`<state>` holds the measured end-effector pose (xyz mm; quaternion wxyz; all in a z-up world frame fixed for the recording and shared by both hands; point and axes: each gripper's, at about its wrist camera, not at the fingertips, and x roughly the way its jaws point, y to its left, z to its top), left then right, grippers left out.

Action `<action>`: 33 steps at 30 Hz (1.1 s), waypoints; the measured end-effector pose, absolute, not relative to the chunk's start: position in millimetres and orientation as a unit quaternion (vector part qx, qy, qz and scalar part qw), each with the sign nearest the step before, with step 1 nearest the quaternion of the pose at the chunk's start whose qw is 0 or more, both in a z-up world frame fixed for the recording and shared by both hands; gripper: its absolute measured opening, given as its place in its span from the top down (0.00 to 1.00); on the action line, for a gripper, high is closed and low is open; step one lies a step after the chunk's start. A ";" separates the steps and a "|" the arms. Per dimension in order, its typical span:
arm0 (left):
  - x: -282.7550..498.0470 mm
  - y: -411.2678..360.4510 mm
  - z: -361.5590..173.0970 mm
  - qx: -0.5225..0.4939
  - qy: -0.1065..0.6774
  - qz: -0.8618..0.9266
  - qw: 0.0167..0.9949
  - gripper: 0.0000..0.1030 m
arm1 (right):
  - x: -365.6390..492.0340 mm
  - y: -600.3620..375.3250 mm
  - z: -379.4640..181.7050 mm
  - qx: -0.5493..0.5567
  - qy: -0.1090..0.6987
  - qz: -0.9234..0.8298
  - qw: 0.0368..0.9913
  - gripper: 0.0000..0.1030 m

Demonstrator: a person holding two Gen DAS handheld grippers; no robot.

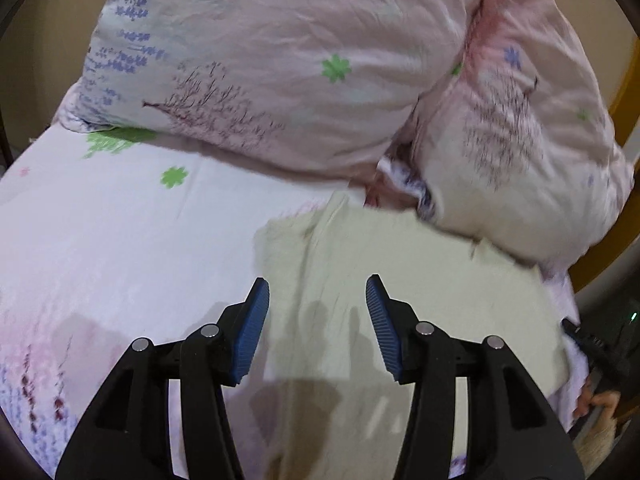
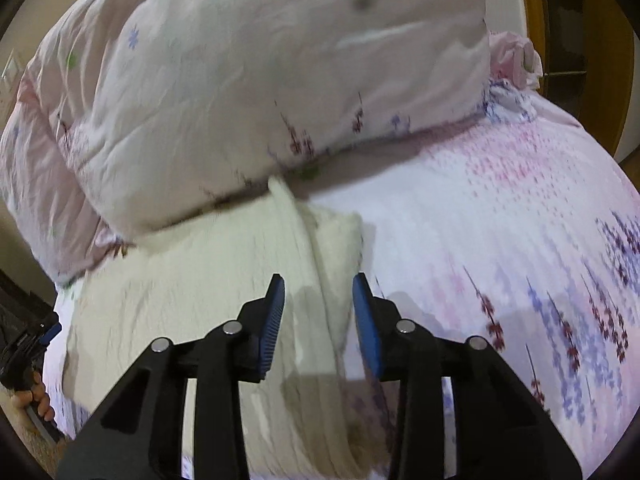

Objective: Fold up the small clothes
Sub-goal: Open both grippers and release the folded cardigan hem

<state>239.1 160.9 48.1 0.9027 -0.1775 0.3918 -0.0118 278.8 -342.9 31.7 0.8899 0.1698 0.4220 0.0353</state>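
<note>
Black tools with blue ribbed pads are closest. The left tool (image 1: pixel 317 294) hangs partly open above the pale cream knitted cloth (image 1: pixel 400 300), and nothing is between its pads. The right tool (image 2: pixel 319 292) is partly open too, holding nothing, over a raised fold running down the cloth. The cloth lies spread on the flowery white and pink bed sheet (image 1: pixel 120 240), close to the near edge of the bed, its far end just under the puffy pink quilt (image 1: pixel 280 60). It looks soft, light and floppy, so I think an edge or corner is best to pinch. Its long way seems to run across the bed, side to side.
</note>
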 end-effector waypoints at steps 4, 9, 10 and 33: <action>225.9 156.0 35.1 -0.166 0.410 -0.015 0.897 0.59 | 271.3 -337.6 23.7 0.159 0.437 0.046 0.884 0.76; 219.6 148.5 22.4 -0.157 0.427 -0.021 0.890 0.85 | 267.8 -331.3 23.4 0.145 0.434 0.052 0.888 0.92; 217.9 147.6 21.2 -0.155 0.428 -0.023 0.890 0.92 | 266.4 -331.9 25.3 0.145 0.430 0.051 0.889 0.93; 211.2 134.0 43.8 -0.119 0.380 -0.011 0.917 0.50 | 271.4 -302.5 53.3 0.085 0.397 0.026 0.914 0.73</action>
